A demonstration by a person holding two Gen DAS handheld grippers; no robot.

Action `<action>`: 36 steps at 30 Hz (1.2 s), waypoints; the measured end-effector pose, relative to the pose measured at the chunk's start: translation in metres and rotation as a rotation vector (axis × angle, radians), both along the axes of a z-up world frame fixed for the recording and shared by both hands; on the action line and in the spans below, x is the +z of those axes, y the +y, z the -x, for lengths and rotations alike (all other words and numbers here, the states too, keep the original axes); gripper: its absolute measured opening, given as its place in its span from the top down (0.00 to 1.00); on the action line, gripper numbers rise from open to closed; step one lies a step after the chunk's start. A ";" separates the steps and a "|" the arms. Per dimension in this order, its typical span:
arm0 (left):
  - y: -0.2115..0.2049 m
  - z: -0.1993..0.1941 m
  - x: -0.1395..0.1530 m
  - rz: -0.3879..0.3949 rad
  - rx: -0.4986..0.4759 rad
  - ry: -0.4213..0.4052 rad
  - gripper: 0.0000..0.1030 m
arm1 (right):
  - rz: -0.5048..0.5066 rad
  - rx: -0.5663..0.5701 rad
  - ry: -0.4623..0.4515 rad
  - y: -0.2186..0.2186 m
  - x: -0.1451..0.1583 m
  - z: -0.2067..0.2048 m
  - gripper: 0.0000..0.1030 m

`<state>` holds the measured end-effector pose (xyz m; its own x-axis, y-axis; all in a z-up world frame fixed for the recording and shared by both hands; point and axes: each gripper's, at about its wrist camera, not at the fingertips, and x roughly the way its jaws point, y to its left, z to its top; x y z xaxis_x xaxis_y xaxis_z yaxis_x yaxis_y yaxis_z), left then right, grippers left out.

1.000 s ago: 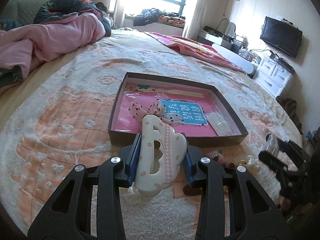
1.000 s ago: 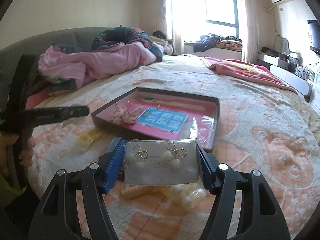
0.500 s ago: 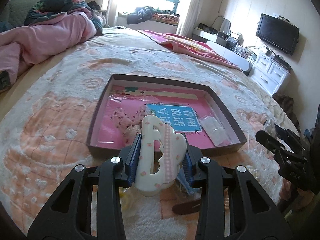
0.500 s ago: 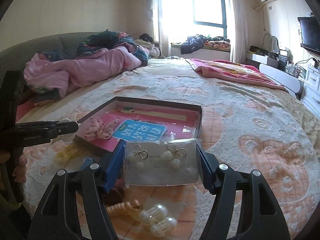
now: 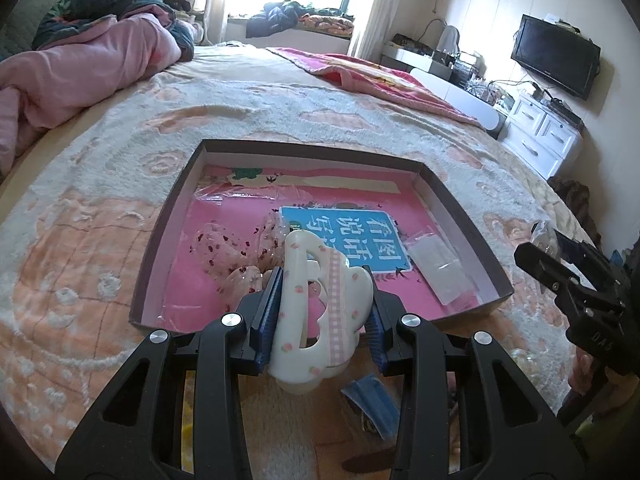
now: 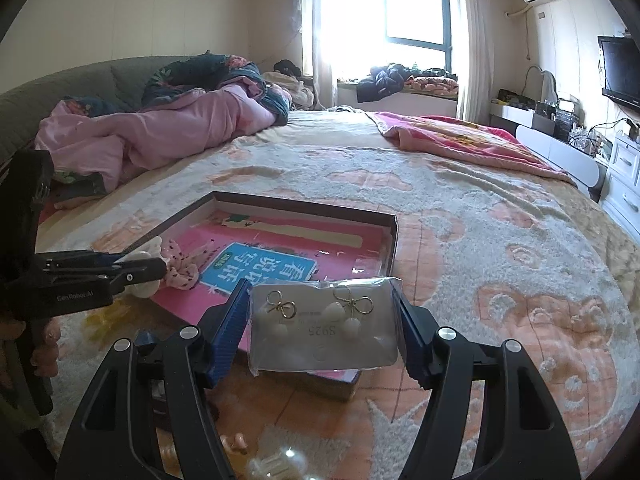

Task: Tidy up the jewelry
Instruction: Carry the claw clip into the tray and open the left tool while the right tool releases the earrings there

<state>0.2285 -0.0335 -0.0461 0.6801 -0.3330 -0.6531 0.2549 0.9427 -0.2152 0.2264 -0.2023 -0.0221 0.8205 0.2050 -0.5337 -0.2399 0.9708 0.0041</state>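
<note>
My left gripper [image 5: 322, 316] is shut on a white hair claw clip [image 5: 316, 308] with pink flowers, held just above the near wall of a shallow brown box [image 5: 460, 208]. The box has a pink floor with a blue label [image 5: 344, 236], a pink scrunchie [image 5: 228, 252] and a small clear packet [image 5: 440, 268]. My right gripper [image 6: 322, 328] is shut on a clear bag of bow earrings with pearls [image 6: 324, 324], over the box's near right corner [image 6: 394, 236]. In the right wrist view the left gripper [image 6: 132, 270] sits at the left with the clip.
The box lies on a bed with a fluffy peach and white blanket [image 5: 100, 208]. Loose hair pieces, one a blue clip [image 5: 372, 400], lie in front of the box. Pink bedding [image 6: 160, 132] is piled at the far left. A TV [image 5: 556, 62] and white drawers [image 5: 544, 136] stand at the right.
Both grippers have moved forward towards the box with their loads still held. The box now looks larger and nearer, and the clip overlaps its near wall.
</note>
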 end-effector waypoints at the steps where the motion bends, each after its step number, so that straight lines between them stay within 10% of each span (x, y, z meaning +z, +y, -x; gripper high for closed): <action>1: 0.000 -0.002 -0.001 -0.001 0.000 0.003 0.72 | 0.001 -0.001 0.002 0.000 -0.001 -0.003 0.37; 36: -0.031 -0.043 -0.025 -0.026 -0.068 0.064 0.72 | 0.040 0.061 0.245 0.011 -0.044 -0.102 0.28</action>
